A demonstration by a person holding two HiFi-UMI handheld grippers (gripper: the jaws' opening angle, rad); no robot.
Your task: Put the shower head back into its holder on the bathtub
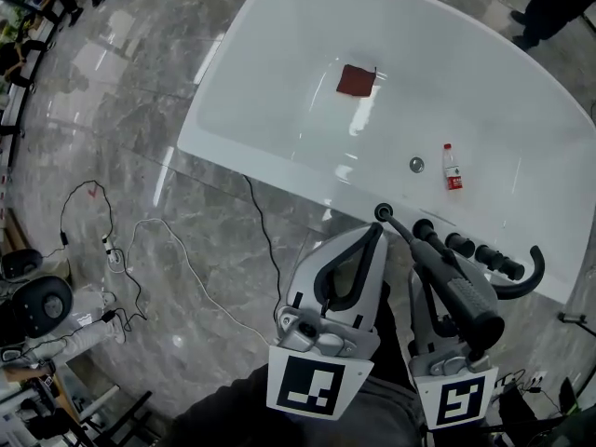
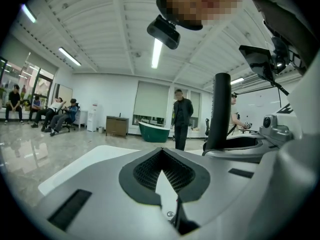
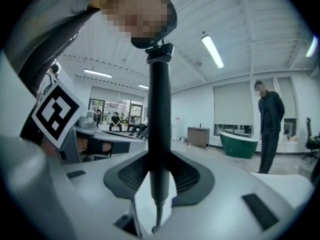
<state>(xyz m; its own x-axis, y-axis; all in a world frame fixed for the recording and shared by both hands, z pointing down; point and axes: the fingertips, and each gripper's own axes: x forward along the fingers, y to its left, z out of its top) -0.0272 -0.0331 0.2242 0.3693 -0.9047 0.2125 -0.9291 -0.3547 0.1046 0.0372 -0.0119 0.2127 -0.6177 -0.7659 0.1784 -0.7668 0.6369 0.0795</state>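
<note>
Head view: at five o'clock the right gripper (image 1: pixel 426 254) holds the slim black shower head (image 1: pixel 440 266) beside the black fittings (image 1: pixel 480 257) on the white bathtub rim (image 1: pixel 279 170). Left gripper view: the left gripper (image 2: pixel 162 156) has its jaws closed on nothing. Right gripper view: the jaws clamp the stem, so this looks like the carrying step, and next it likely needs lowering into its holder

You are wearing a grey garment (image 1: pixel 389 412), and its sleeve (image 3: pixel 50 16) is showing the same grey. A black camera (image 2: pixel 164 32) is riding at your head. The left gripper (image 1: pixel 376 234) and right gripper (image 1: pixel 426 254) are both showing light grey moulded shells, dark grey jaw pads (image 2: pixel 145 171) with a fine mesh texture, and a rear cube (image 1: pixel 312 387) printed with black-and-white square markers. A small silver screw (image 2: pixel 170 214) is glinting low between the left gripper's shells.
</note>
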